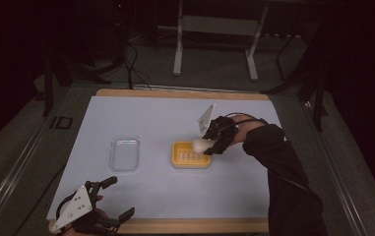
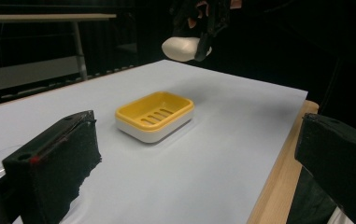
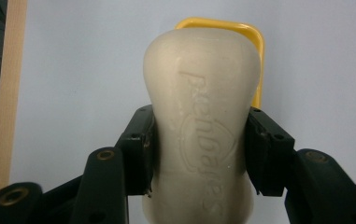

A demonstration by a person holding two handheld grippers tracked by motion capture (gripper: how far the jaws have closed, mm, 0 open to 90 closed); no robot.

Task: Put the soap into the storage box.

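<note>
Right tongs [image 1: 208, 145] clamp a pale bar of soap [image 1: 201, 144] above the yellow soap dish [image 1: 190, 154].

Both pads [image 3: 140, 149] press the bar's waisted middle in the right gripper view, its long axis running straight out from the tongs and its rounded free end overlapping the dish's rim. From the high view the bar hangs over the dish's right, far corner, so the dish lies just below and a little toward the person's left; a short shift that way and a descent should seat it, I judge, with the bar's length turned along the dish's longer side. Left tongs [image 1: 115, 199] rest wide and empty at the near table [image 1: 234, 196] edge, well apart from the dish, beside a clear tray [image 1: 124, 153].
</note>
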